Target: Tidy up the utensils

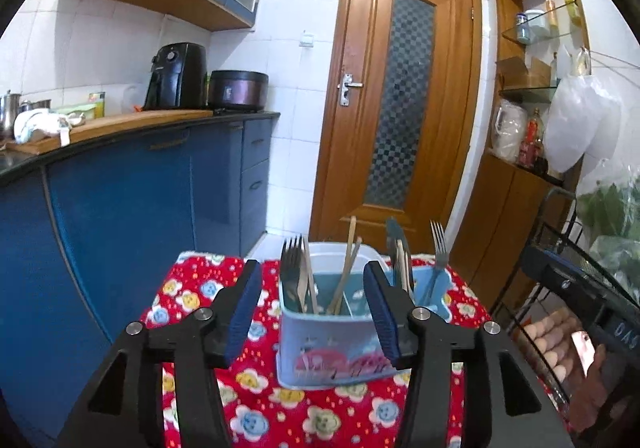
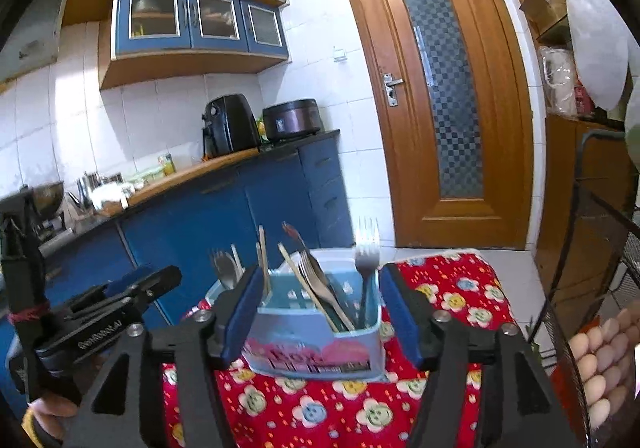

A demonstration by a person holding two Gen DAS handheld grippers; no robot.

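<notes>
Two open, empty tongs, left gripper (image 1: 314,296) and right gripper (image 2: 316,298), face a shiny plastic utensil box (image 1: 320,352) of metal forks (image 1: 438,248).

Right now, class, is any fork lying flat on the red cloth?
No, the forks stand upright in the blue holder on the cloth.

wooden door (image 1: 400,95) | black air fryer (image 1: 176,75) on counter | rice cooker (image 1: 237,89) beside it
</notes>
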